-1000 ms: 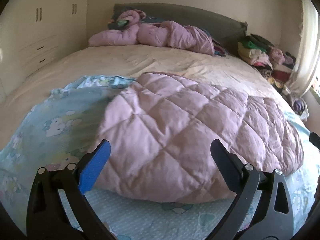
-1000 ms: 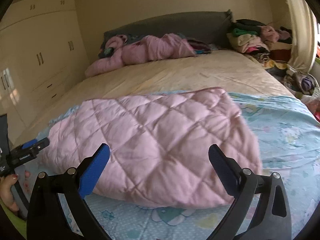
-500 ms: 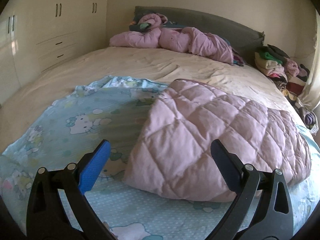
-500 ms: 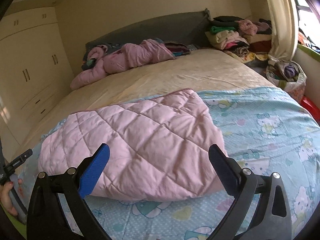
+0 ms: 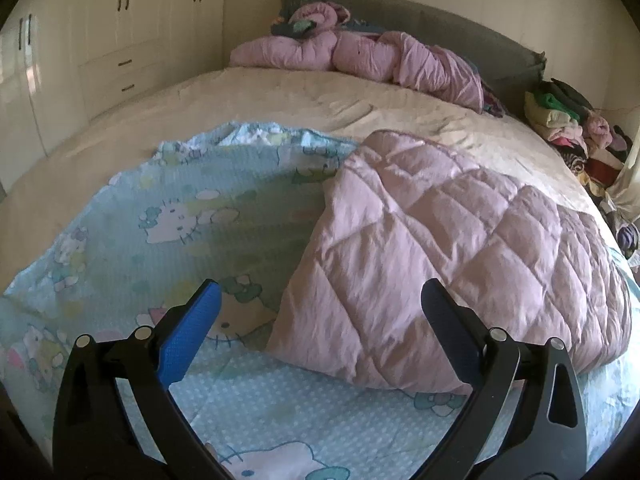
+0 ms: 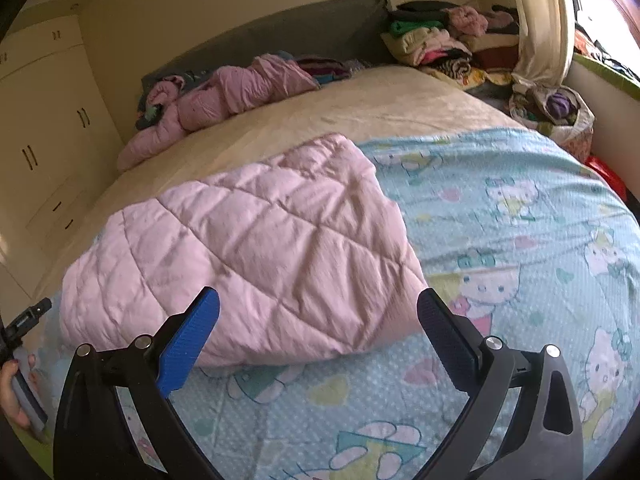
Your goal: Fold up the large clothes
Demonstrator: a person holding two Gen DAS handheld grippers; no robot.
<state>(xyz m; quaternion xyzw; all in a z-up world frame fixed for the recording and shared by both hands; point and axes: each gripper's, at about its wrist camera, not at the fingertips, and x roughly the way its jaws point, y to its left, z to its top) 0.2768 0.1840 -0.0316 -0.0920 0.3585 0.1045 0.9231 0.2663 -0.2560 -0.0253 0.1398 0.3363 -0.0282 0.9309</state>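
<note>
A pink quilted garment (image 5: 452,248) lies folded into a thick pad on a light blue cartoon-print sheet (image 5: 168,220) on the bed. It also shows in the right wrist view (image 6: 248,256), left of centre. My left gripper (image 5: 320,300) is open and empty, held above the sheet with the pad's near left corner between and beyond its fingers. My right gripper (image 6: 318,308) is open and empty, above the pad's near right edge. The hand holding the left gripper shows at the far left edge of the right wrist view (image 6: 16,380).
The blue sheet (image 6: 520,240) covers the near half of the bed over a cream cover (image 5: 320,100). A crumpled pink garment (image 5: 360,60) lies by the grey headboard. A pile of folded clothes (image 6: 440,44) stands by the bed's far right. Cupboards (image 5: 100,40) line the left wall.
Both grippers have drawn back from the folded pink pad and apart, the left toward the left, the right toward the right. Both stay open. The pad lies still.
</note>
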